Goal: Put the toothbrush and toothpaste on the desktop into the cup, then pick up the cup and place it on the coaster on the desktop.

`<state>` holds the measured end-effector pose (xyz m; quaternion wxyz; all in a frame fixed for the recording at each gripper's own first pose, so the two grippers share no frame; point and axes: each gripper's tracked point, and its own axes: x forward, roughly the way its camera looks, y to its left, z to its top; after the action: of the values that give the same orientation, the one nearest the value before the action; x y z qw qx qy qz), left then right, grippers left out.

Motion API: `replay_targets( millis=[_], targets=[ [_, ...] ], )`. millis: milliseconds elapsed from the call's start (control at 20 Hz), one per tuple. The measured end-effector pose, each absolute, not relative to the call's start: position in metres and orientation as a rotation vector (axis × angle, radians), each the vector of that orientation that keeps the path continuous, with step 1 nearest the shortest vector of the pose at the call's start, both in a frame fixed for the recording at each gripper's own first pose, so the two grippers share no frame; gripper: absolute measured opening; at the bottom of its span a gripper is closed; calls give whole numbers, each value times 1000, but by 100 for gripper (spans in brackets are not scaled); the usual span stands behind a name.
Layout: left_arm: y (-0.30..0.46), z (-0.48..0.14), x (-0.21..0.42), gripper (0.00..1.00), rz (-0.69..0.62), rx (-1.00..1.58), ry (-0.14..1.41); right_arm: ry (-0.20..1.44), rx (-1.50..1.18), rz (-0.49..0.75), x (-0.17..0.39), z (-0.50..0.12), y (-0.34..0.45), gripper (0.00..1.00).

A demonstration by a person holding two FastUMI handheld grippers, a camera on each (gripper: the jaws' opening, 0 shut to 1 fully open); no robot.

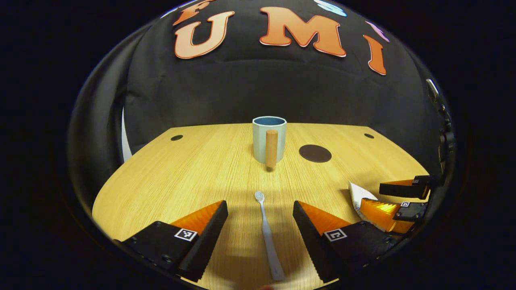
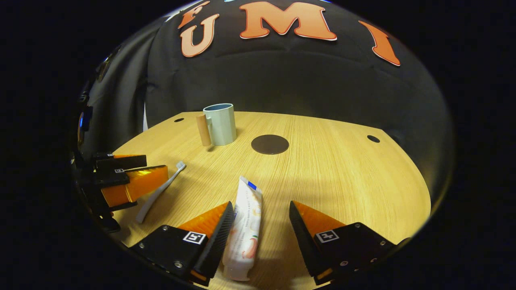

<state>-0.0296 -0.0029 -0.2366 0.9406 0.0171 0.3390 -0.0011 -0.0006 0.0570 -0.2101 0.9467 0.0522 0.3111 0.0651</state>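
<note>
While both grippers sit low over the pale wood-grain desktop [image 1: 169,173], the left gripper [image 1: 260,225] is spread wide, its ribbed orange-and-black wedge fingers flanking a slim white plastic toothbrush [image 1: 268,237] lying flat, untouched. Right gripper [image 2: 260,229] also spread; a soft white toothpaste tube [image 2: 244,225] lies between its fingers, close against the left one. Farther back stands a matte pale-blue ceramic cup [image 1: 269,139] with a cylindrical wooden handle; a flat dark round coaster [image 1: 315,153] lies just beside it.

- cup [image 1: 269,139]: pale blue-grey, with tan wooden handle
- coaster [image 1: 315,153]: dark brown
- toothbrush [image 1: 267,235]: white
- toothpaste [image 2: 244,227]: white tube, peach print
- table [image 1: 193,169]: light wood grain
</note>
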Motion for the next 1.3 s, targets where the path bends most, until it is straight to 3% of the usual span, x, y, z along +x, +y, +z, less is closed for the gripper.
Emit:
replay_targets(
  millis=[150, 350, 450, 500, 550, 750, 800, 900, 1000, 1300],
  targets=[
    [-8, -248, -34, 98, -4, 42, 756, 677, 113, 148, -2, -214, 67, 77],
    [-13, -267, -44, 98, 3, 4, 846, 727, 103, 149, -4, -219, 74, 50],
    [-20, -271, -48, 97, 14, -25, 883, 763, 137, 150, -8, -222, 79, 43],
    [-21, -272, -50, 83, 30, -25, 897, 768, 148, 142, -8, -221, 79, 30],
    [-16, -273, -50, 84, 49, -21, 901, 764, 152, 138, -6, -223, 80, 20],
    [-12, -266, -48, 40, 117, -51, 919, 766, 167, 152, -7, -220, 85, 14],
    [-12, -266, -47, 20, 119, -60, 919, 756, 174, 148, -6, -217, 84, 11],
    [-7, -267, -52, 10, 107, -61, 917, 726, 180, 150, -3, -208, 84, 10],
    [-3, -267, -56, 7, 85, -78, 906, 684, 176, 143, 2, -196, 78, 10],
    [11, -289, -58, 4, 36, -100, 811, 614, 168, 130, 9, -173, 65, 10]
  ],
)
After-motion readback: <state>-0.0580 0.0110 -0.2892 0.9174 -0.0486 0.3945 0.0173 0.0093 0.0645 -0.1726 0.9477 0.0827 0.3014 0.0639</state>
